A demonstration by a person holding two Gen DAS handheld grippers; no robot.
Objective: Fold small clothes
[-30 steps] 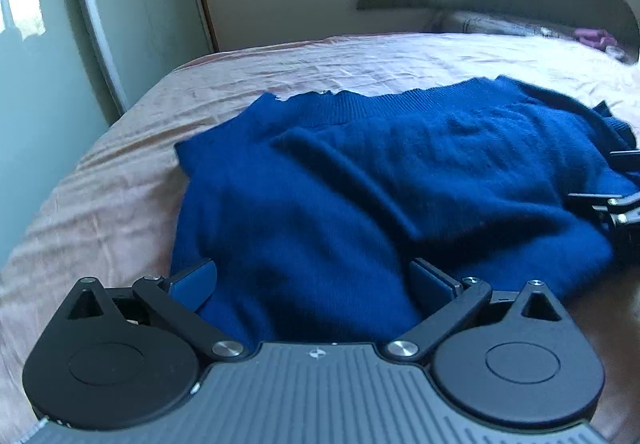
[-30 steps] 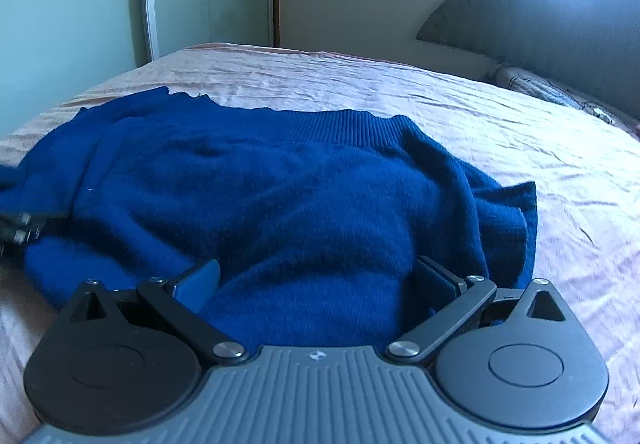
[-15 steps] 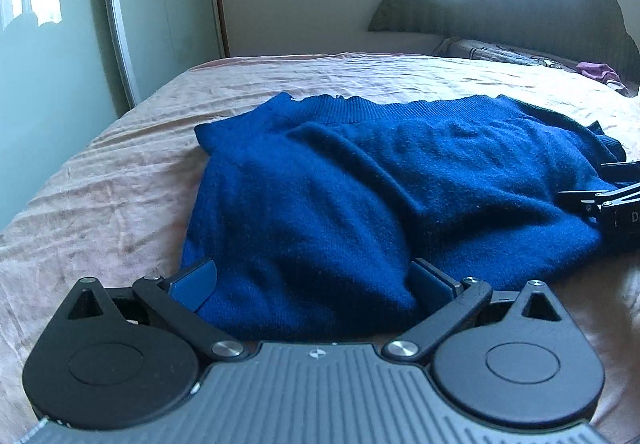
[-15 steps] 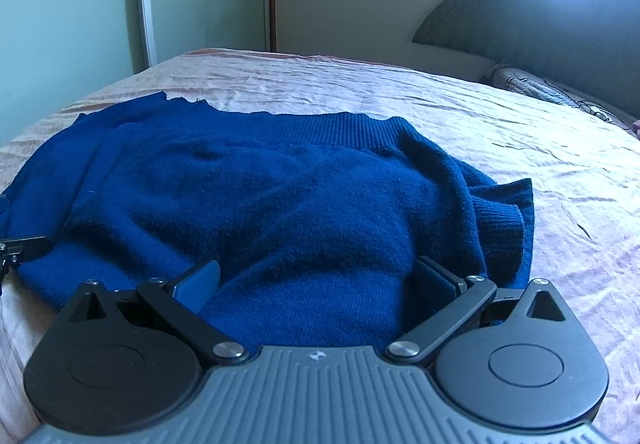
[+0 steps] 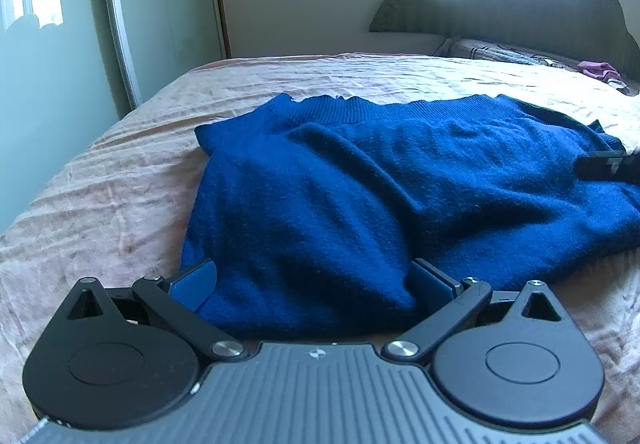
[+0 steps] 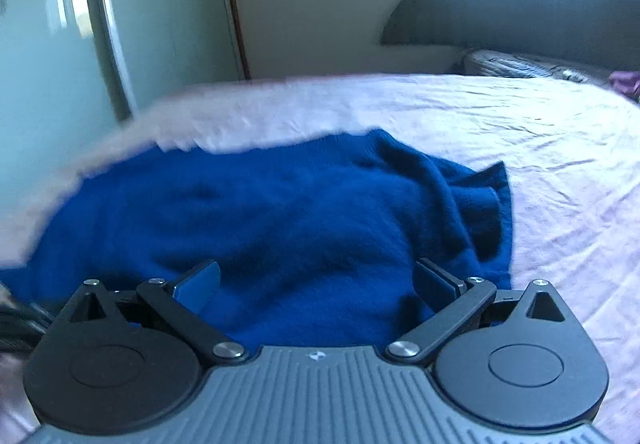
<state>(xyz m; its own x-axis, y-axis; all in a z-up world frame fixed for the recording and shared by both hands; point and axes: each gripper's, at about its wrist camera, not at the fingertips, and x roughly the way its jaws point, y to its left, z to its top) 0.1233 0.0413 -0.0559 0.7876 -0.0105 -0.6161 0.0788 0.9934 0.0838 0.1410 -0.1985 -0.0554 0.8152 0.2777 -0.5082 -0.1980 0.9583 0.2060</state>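
A dark blue knitted sweater (image 5: 380, 184) lies folded over on the pink bed sheet (image 5: 112, 196), its ribbed hem towards the far side. My left gripper (image 5: 312, 280) is open, with the sweater's near edge lying between its blue pads and nothing clamped. In the right wrist view the same sweater (image 6: 280, 220) fills the middle, a cuffed sleeve bunched at its right. My right gripper (image 6: 316, 280) is also open over the sweater's near edge. The right gripper's black tip (image 5: 608, 168) shows at the far right of the left wrist view, resting at the sweater.
The bed's left edge runs by a pale green sliding wardrobe door (image 5: 60, 64). A dark padded headboard (image 5: 520, 0) stands at the back right, with a patterned pillow (image 5: 496, 54) and a small purple cloth (image 5: 600, 70) below it. Bare sheet (image 6: 560, 164) lies right of the sweater.
Both grippers have pulled back and tilted up from the sweater, so more wall and headboard show. The right wrist view is now motion-blurred. Both grippers stayed open throughout.
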